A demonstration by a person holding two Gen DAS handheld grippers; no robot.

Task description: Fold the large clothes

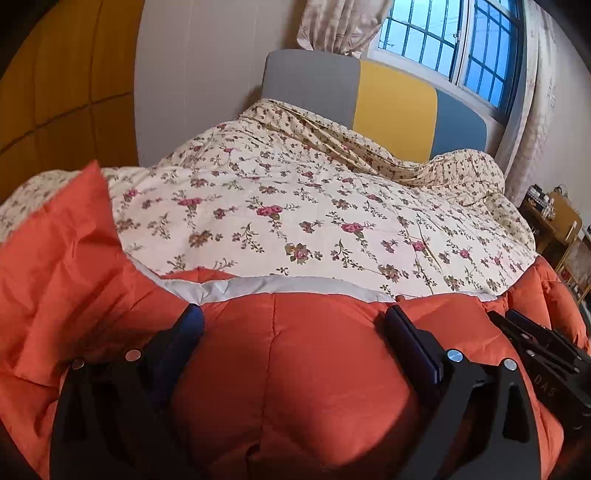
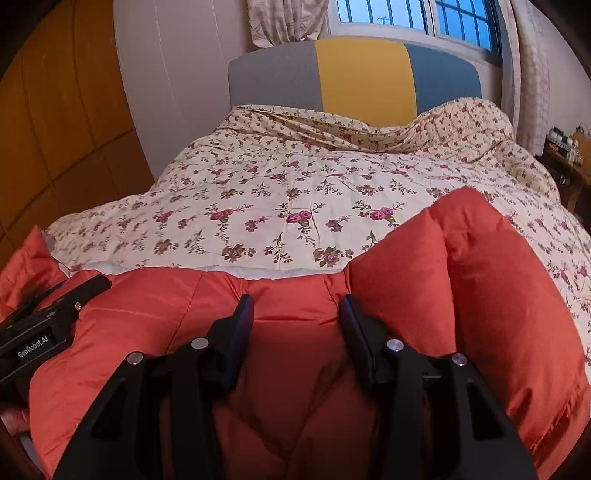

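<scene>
My left tongs (image 1: 295,317) and right tongs (image 2: 297,308) gape wide over the orange jacket (image 1: 295,369), gripping nothing. Its grey-lined edge sits at 12 o'clock. Beyond is open floral quilt (image 2: 295,177), reaching the headboard (image 2: 362,74).

Floral-quilted bed (image 2: 295,192), tricolour headboard (image 2: 362,77) — barred window (image 1: 454,40), curtains (image 1: 340,26), wooden wardrobe (image 2: 55,122)

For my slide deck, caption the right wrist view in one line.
Right gripper, open, over an orange puffer jacket on a floral quilt, left gripper alongside.
</scene>
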